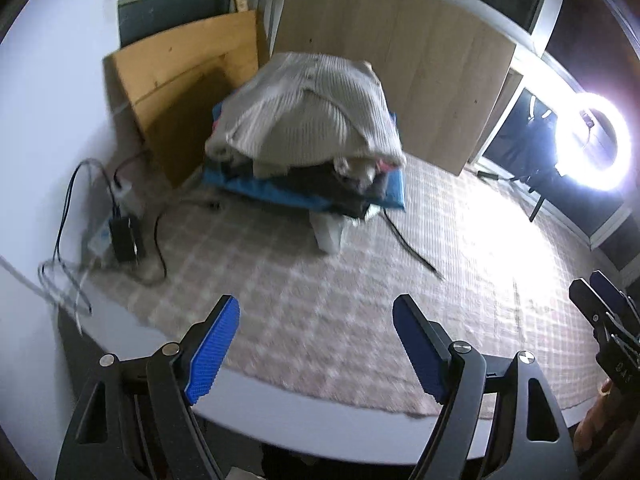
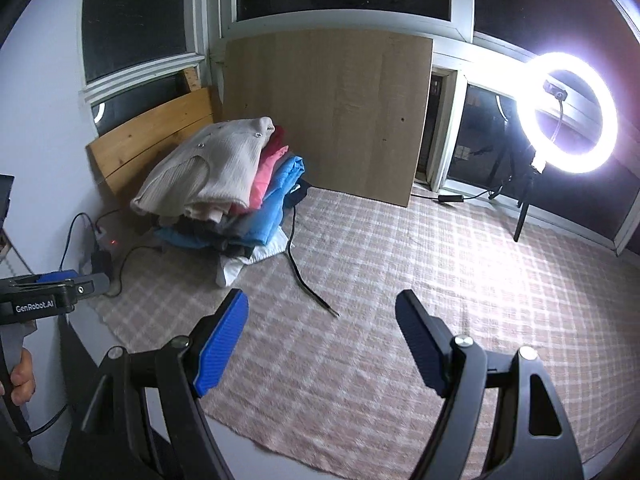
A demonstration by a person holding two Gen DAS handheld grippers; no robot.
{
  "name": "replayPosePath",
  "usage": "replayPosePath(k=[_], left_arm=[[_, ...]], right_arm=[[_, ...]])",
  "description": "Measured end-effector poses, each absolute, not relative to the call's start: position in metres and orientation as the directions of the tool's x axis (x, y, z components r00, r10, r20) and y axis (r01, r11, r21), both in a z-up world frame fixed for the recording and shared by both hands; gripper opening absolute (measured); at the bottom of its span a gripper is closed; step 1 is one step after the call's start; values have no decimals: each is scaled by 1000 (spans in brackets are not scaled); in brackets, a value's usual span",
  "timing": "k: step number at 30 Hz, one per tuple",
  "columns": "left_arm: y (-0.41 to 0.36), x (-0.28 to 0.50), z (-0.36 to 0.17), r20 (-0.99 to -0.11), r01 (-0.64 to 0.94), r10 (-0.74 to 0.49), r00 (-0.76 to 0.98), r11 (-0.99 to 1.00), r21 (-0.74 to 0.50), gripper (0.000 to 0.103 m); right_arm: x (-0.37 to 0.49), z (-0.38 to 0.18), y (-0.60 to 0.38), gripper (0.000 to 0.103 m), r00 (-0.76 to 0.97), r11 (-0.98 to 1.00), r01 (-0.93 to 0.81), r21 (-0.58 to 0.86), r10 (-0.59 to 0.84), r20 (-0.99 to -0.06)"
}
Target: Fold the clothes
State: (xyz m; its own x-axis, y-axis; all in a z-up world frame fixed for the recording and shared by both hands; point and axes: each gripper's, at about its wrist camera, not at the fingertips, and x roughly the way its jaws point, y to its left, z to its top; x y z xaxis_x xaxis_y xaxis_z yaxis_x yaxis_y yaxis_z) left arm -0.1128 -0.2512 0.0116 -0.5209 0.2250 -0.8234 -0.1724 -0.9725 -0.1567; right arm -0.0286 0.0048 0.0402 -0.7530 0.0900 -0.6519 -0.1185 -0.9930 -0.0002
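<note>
Cream ribbed knit tops the clothes pile, far left on the checked rug, against the wooden boards. Snaps visible on it, so likely a cardigan. Below it: pink, blue, dark and white layers, edges hanging out unevenly.

Handling guess: soft, floppy, light to medium weight; the knit will stretch and sag if lifted by one point. The ribbing should give the pads good purchase, not slippery. Best hold is probably two spread points along the near hem or at the shoulders, one per gripper, pinching only the top layer so the pink one stays put.

Left gripper: jaws wide apart, nothing between them. Right gripper: same, wide and empty. Both are over bare rug, well apart from the pile.

Loose black cable lies near the pile; could snag.
</note>
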Motion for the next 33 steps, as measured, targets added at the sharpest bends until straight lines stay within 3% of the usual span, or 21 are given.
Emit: replayPosePath(k=[13,33], left_arm=[[-218,-31,39,-772,-160,177,-611,-982,-99,78],[-207,2,46,-755,-153,179,-631,-983,-106,78]], right_arm=[[26,23,42,75,-747,-995,-80,63,18,-665],[55,24,52,75,-746,-995,-81,52,26,-665]])
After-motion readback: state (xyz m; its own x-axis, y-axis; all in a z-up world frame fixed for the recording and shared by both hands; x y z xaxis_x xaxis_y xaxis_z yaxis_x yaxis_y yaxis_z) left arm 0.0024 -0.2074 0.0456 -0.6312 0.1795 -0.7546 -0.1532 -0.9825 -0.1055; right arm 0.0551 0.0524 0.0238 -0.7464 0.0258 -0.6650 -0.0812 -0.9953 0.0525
